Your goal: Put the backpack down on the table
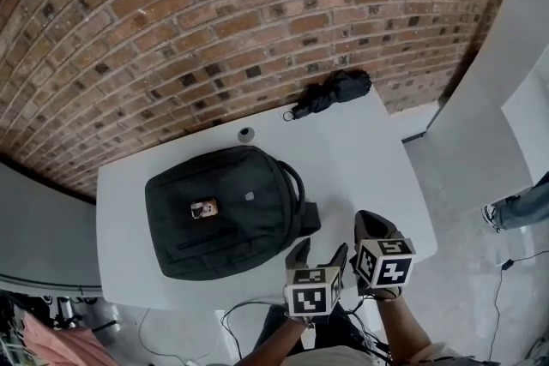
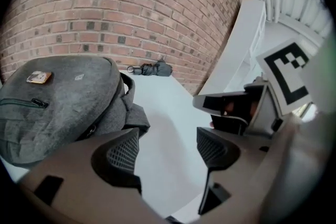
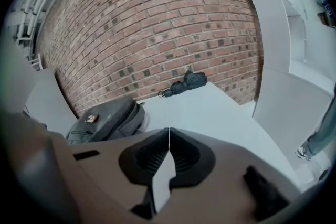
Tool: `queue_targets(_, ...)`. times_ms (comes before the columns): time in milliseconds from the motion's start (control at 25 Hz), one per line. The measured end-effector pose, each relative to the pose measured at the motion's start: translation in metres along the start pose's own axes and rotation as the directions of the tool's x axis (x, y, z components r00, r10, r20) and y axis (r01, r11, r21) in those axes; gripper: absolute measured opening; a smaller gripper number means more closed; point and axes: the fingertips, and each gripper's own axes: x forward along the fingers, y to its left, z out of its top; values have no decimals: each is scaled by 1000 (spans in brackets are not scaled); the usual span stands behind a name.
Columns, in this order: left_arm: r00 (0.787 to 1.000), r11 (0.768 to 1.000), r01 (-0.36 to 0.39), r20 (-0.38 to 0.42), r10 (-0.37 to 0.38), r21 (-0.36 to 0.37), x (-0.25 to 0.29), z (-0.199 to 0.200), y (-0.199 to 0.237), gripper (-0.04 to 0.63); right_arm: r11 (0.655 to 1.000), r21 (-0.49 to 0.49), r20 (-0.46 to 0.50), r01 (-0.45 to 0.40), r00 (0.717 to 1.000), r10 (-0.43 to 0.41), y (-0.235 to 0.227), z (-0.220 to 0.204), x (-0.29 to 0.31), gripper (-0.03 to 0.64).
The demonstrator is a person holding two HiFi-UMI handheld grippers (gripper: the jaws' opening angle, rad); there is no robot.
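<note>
Lying on worktop [image 1: 360,150]: backpack [image 1: 223,210], likely soft and saggy; best grabbed by top handle [image 1: 297,177]. Jaws of left gripper [image 2: 168,152] apart, of right gripper [image 3: 169,157] together, both empty.

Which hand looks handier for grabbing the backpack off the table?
Probably the left. The left hand-held gripper has its jaws apart and sits nearer the strap of the backpack. The right hand-held gripper is shut and farther off.
</note>
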Motion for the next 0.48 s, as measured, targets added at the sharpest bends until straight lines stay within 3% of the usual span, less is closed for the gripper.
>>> queue_targets(120,998,1000,10,66,-8,-21,-19,14,6,335,999,-37,28,-30,999,31,21,14,-4,31)
queue_targets(240,991,999,-24,132,26,-22,-47,27,26,278,996,-69,49,-48,997,52,45,25,-12,31)
queue_targets(480,958,995,-95,271,93,-3,-118,58,66,232,995,-86,94,-54,994,62,86,41,-31,31)
